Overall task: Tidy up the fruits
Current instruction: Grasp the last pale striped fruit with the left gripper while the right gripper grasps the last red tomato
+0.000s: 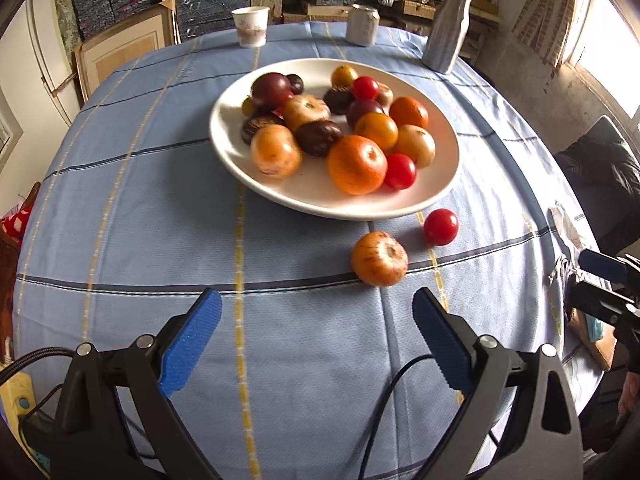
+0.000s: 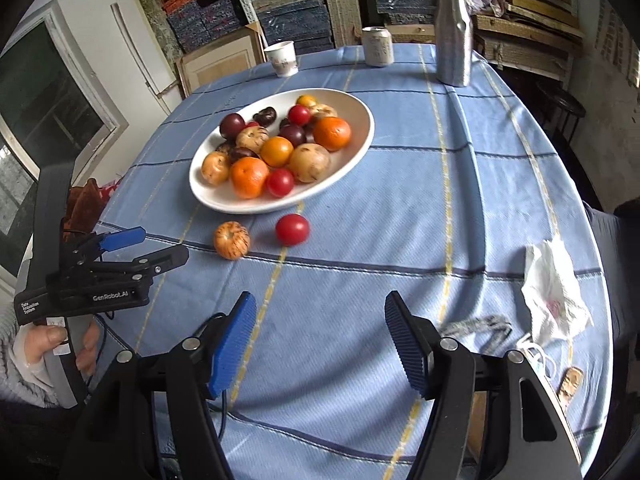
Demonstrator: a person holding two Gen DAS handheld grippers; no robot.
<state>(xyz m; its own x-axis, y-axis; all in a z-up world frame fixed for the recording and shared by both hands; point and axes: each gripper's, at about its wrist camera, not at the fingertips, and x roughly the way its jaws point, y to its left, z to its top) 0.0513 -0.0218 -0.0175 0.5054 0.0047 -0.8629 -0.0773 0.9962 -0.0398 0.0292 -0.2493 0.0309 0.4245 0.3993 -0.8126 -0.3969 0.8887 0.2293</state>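
Step in hand: approach to stray fruit. Left tool [image 1: 316,300] and right tool [image 2: 320,306] both released, holding nothing. White oval ceramic plate [image 1: 436,196] w/ fruit at 12 o'clock; striped orange-yellow round fruit [image 1: 379,258] and small red round tomato [image 1: 440,227] lie just beside its rim on blue checked-cloth surface [image 1: 160,208]. Next: straddle one, clench, lift to plate. Room: stacked boxes behind.

Two loose fruits are counted off the white oval ceramic plate [image 1: 436,196]: one streaked orange-yellow round fruit [image 1: 379,258] and one small red tomato [image 1: 440,226]. One paper cup [image 1: 250,26], one can [image 1: 362,24] and one metal bottle [image 1: 447,30] are counted.
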